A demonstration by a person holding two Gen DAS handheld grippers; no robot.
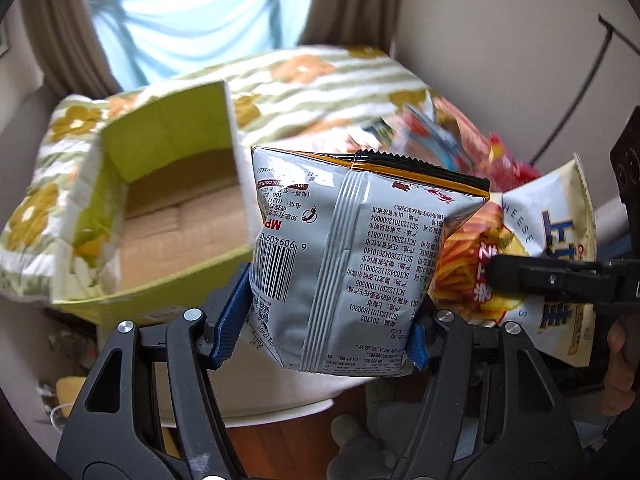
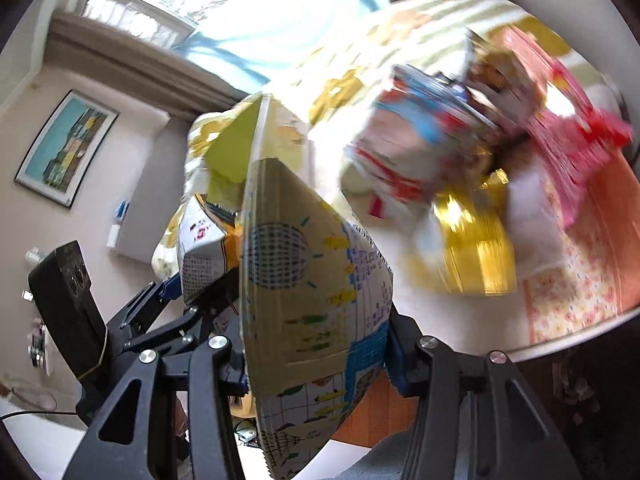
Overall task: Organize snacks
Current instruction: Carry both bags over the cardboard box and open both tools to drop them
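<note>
Left gripper (image 1: 332,320) is clamping a silver snack bag (image 1: 352,256) just short of the open green box (image 1: 168,216); beside it, the right gripper (image 2: 316,356) is pinching a cream cheese-snack bag (image 2: 312,312). Beyond, the box is apparently sitting empty while several packets (image 2: 460,152) are lying piled on the floral cloth (image 1: 328,84), so sorting is judged barely begun.
</note>
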